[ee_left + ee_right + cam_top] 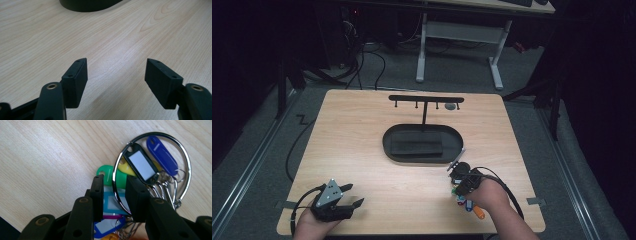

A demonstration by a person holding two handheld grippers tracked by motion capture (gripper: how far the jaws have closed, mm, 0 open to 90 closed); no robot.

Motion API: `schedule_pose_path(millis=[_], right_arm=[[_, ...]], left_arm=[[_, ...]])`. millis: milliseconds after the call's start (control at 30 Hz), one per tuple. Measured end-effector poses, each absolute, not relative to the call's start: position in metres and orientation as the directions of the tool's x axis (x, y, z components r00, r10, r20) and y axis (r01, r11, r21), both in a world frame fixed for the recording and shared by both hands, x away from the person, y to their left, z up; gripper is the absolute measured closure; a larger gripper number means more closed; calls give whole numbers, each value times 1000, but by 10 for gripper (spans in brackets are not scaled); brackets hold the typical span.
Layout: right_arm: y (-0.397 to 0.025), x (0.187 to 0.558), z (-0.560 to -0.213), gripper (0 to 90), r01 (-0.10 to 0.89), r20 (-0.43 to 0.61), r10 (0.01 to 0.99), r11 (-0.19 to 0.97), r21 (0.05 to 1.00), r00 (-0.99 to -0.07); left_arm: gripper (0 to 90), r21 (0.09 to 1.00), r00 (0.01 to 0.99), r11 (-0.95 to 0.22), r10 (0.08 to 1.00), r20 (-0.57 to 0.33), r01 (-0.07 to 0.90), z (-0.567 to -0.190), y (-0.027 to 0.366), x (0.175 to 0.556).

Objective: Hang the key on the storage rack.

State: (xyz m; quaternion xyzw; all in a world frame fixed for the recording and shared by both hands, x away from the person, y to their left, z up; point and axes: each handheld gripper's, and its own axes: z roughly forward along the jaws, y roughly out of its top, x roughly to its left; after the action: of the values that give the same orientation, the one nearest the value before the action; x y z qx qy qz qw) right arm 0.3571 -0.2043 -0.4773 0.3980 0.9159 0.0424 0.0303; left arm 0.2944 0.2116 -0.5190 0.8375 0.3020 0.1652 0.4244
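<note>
Near the desk's [362,150] front right corner: right claw [114,191] straddling the key ring [115,173], seemingly not yet pinching. Close squarely on the wire, then lift. Left claw [116,75] wide open, empty.

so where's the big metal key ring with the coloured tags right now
The big metal key ring lies near the wooden table's front right edge, its wire between the right gripper's jaws.
</note>
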Motion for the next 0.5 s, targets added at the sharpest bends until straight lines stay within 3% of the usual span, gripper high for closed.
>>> schedule_pose_path(millis=[267, 500], right_arm=[[-197, 361, -479, 816, 703, -67, 707, 707, 79, -704], [-193, 359, -483, 863, 677, -76, 680, 733, 64, -729]], left_arm=[[360, 815, 760, -458, 649, 33, 355, -519, 214, 296], [361, 816, 758, -454, 652, 32, 357, -519, 216, 298]])
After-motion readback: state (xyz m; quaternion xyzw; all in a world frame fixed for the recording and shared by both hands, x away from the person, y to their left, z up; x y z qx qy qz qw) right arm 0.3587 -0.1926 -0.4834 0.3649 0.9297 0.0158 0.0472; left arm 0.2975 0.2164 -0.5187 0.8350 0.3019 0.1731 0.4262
